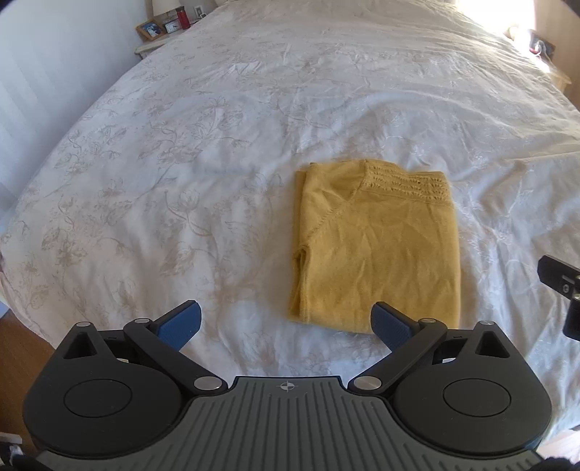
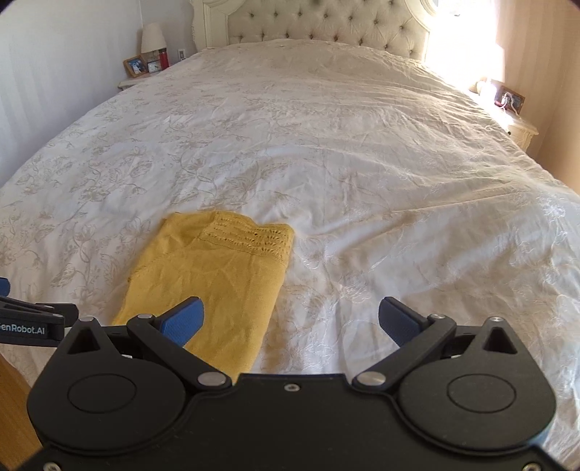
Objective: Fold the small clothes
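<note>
A mustard-yellow knitted garment (image 1: 377,246) lies folded into a neat rectangle on the white floral bedspread (image 1: 181,163), lace-knit band at its far edge. My left gripper (image 1: 286,322) hovers open just short of its near edge, nothing between the blue pads. In the right wrist view the same garment (image 2: 214,275) sits left of centre. My right gripper (image 2: 291,320) is open and empty, its left pad over the garment's near right part. The left gripper's body (image 2: 32,322) shows at the left edge there.
The bed (image 2: 344,145) stretches far ahead to a tufted headboard (image 2: 326,21). A nightstand (image 2: 137,81) with lamp, photo frame, clock and red bottle stands at the far left. Another nightstand (image 2: 522,130) stands at the right by a bright window. Wooden floor (image 2: 14,405) shows at bottom left.
</note>
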The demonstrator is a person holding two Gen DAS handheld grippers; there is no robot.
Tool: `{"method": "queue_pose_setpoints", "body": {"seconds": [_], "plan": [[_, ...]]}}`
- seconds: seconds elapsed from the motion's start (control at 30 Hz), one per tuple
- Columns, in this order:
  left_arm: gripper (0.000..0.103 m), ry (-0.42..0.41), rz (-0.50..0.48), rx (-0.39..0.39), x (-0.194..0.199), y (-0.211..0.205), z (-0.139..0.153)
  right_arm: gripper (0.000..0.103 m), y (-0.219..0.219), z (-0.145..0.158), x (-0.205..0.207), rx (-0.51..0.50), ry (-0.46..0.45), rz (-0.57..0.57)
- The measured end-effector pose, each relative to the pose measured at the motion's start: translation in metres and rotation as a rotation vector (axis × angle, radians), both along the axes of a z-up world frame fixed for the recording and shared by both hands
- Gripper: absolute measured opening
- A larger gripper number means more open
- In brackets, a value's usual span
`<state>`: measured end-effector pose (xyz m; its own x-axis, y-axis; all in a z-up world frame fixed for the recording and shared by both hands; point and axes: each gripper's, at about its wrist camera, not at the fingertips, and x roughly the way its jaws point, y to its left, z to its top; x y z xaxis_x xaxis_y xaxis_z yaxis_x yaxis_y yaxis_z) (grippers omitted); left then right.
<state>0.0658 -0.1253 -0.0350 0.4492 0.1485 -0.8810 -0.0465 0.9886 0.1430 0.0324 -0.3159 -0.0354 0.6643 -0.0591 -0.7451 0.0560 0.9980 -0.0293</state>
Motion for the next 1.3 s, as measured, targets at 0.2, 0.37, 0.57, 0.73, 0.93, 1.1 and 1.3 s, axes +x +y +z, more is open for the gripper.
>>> {"method": "queue_pose_setpoints", "body": {"seconds": [0.2,0.37,0.57,0.73,0.93,1.1,1.3], "plan": [[0.094,0.028,0.005,-0.038,0.0,-0.005,-0.001,0.102,-0.004,-0.003,0.003,0.054,0.061,0.035],[0.092,0.048,0.004,-0.049,0.001,-0.009,-0.004,0.102,-0.005,-0.005,0.001,0.081,0.083,0.036],[0.092,0.08,0.013,-0.053,0.001,-0.011,-0.009,0.102,-0.007,-0.007,0.002,0.104,0.103,0.043],[0.092,0.095,0.03,-0.058,0.002,-0.007,-0.012,0.102,-0.007,-0.007,0.002,0.107,0.105,0.045],[0.092,0.097,0.034,-0.053,0.0,-0.005,-0.015,0.102,-0.006,-0.009,0.001,0.129,0.113,0.038],[0.092,0.095,0.03,-0.057,-0.001,-0.003,-0.015,0.102,-0.004,-0.01,0.001,0.146,0.114,0.03],[0.092,0.095,0.03,-0.062,-0.002,-0.001,-0.014,0.102,-0.002,-0.009,0.001,0.163,0.113,0.021]]}}
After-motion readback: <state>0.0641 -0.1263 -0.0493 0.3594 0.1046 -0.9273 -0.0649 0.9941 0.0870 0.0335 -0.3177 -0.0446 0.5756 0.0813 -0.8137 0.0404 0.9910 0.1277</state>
